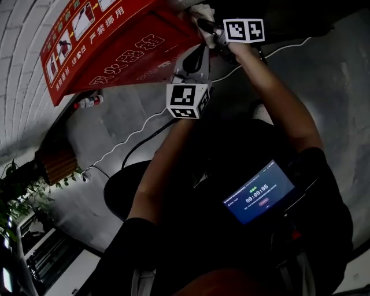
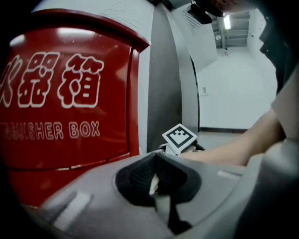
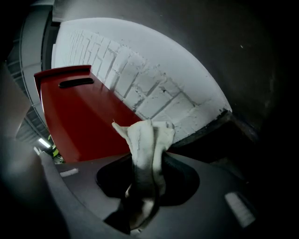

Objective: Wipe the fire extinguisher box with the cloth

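The red fire extinguisher box [image 1: 121, 49] with white lettering stands against the brick wall at the upper left of the head view. My right gripper [image 1: 203, 24] is shut on a white cloth [image 1: 202, 11] at the box's right end. In the right gripper view the cloth [image 3: 147, 140] bunches up out of the jaws of the right gripper [image 3: 148, 161], with the box's red top [image 3: 79, 116] just beyond. My left gripper [image 1: 195, 58] hangs just below, close to the box front [image 2: 65, 93]. The left gripper [image 2: 155, 163] is shut with nothing in it.
A white brick wall [image 3: 140, 70] runs behind the box. On the grey floor lie a small red and white canister [image 1: 89, 102], cables [image 1: 133, 136] and a wooden planter [image 1: 55, 165] with a leafy plant. A lit screen [image 1: 258, 199] hangs on the person's chest.
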Demonstrator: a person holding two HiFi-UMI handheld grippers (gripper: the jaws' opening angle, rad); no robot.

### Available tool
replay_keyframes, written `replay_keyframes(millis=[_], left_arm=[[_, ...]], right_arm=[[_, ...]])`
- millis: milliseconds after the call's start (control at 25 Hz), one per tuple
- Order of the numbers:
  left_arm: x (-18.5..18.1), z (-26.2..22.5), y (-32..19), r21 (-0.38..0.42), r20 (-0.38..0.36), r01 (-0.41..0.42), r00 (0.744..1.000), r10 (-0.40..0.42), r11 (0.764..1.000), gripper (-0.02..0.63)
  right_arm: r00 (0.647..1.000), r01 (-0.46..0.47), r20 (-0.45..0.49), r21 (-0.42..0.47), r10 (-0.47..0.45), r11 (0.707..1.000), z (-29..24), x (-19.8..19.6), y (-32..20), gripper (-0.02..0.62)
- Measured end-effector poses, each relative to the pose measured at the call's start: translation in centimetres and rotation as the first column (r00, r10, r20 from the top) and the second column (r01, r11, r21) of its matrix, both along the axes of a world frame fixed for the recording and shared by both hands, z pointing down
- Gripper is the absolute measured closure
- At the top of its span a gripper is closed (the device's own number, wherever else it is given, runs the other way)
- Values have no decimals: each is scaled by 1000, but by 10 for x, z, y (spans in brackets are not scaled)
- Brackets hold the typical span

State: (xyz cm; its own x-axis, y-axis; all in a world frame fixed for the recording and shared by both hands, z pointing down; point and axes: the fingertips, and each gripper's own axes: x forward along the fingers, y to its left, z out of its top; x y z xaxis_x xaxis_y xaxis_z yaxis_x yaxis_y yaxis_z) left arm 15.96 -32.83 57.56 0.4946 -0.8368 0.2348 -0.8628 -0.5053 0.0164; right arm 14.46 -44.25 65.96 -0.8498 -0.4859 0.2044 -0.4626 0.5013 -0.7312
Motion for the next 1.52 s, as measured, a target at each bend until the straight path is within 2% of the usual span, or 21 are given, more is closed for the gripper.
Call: replay_keyframes(millis=[120, 280, 640, 960, 1240, 1360, 1520], left_arm=[[-3, 22, 2, -45, -3, 12, 1000, -12, 999, 603], [-1, 47, 8, -76, 36, -19, 999, 21, 997, 603], [-5, 75, 16, -129, 42, -38, 998, 44, 991, 603], [-10, 97, 15, -171, 49, -33, 998, 42, 985, 603], [-13, 101, 16, -173, 71, -26, 997, 39, 985, 603], [-18, 83, 15, -128, 111, -26, 993, 40, 991, 603], [-31, 36, 9, -42, 133, -1, 991, 6, 999, 603]], right_arm=[[1000, 4, -8, -34, -4, 999, 26, -2, 2, 476], [1000, -10, -11, -85, 9, 996, 62, -2, 5, 476], [998, -38, -51, -167, 30, 985, 126, 2, 13, 477], [990, -54, -135, -177, 30, 983, 161, 1, 14, 478], [977, -52, -215, -274, -9, 960, 204, 6, 33, 477], [973, -91, -228, -247, 34, 965, 189, 15, 32, 477], [974, -131, -201, -120, 105, 984, 115, 22, 27, 477]])
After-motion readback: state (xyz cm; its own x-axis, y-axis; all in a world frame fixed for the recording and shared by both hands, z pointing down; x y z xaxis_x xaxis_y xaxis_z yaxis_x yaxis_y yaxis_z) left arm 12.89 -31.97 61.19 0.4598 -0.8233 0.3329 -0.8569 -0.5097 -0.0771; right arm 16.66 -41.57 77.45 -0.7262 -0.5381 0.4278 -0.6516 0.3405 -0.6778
